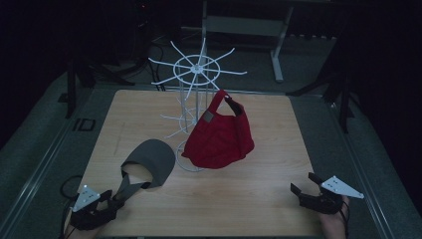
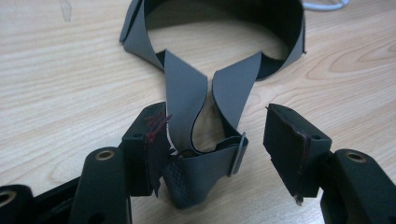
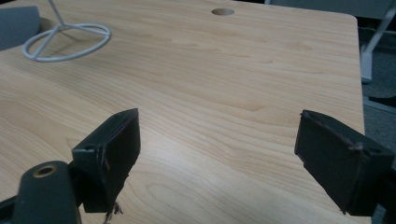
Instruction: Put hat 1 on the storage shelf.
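So the landmark here is the white wire hat stand (image 1: 198, 94) with spokes radiating from its top ring, sitting toward the far middle of the light wood surface (image 1: 259, 194). Its round wire base (image 3: 65, 41) rests flat on the wood.

Hanging on the stand's right side is a red fabric cap (image 1: 219, 134) with a small grey patch and a dark strap at the top. It droops down low enough to cover part of the base ring.

In front of the stand and a bit left lies a grey fabric visor cap (image 1: 149, 162), brim pointing toward the stand and its strap ends trailing back toward the near left corner. From the left gripper view, the grey visor's strap loop (image 2: 205, 168) with its metal buckle sits right between the left gripper (image 2: 219, 140) fingers. The fingers are spread apart; the left one is touching or almost touching the strap, the other is clear of it. Not clamped on anything as far as I can see.

The right gripper (image 1: 304, 184) is well off to the right of the stand, near the front right edge of the surface. Its fingers (image 3: 112, 149) are wide apart with just bare wood between them.

No containers on the surface, just the stand carrying the red cap.
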Motion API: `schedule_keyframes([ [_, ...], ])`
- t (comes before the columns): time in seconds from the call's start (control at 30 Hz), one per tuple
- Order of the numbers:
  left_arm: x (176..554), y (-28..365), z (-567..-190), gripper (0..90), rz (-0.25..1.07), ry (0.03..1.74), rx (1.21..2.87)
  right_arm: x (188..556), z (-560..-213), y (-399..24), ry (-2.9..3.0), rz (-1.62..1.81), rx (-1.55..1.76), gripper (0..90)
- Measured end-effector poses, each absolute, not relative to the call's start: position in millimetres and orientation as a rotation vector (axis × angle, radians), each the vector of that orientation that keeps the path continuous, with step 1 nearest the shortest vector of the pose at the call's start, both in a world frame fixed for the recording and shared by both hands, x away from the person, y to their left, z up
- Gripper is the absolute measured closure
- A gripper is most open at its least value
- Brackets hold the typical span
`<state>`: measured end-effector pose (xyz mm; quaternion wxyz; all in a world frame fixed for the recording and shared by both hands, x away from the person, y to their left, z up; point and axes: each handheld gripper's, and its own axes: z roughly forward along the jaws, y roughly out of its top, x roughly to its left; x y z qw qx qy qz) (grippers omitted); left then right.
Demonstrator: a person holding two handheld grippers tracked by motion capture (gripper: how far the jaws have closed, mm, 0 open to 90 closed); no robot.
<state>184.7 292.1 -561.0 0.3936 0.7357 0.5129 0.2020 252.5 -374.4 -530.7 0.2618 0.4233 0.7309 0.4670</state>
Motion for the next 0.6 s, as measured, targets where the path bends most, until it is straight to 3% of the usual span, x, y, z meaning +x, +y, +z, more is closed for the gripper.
schedule_keyframes([
  [0.33,196,282,-568,43.8,0.497,1.336,1.951,254,-540,-376,1.989,1.252,1.177,14.2],
  [0.6,196,278,-565,79.4,0.568,1.344,1.997,254,-540,-375,1.984,1.254,1.181,14.2],
])
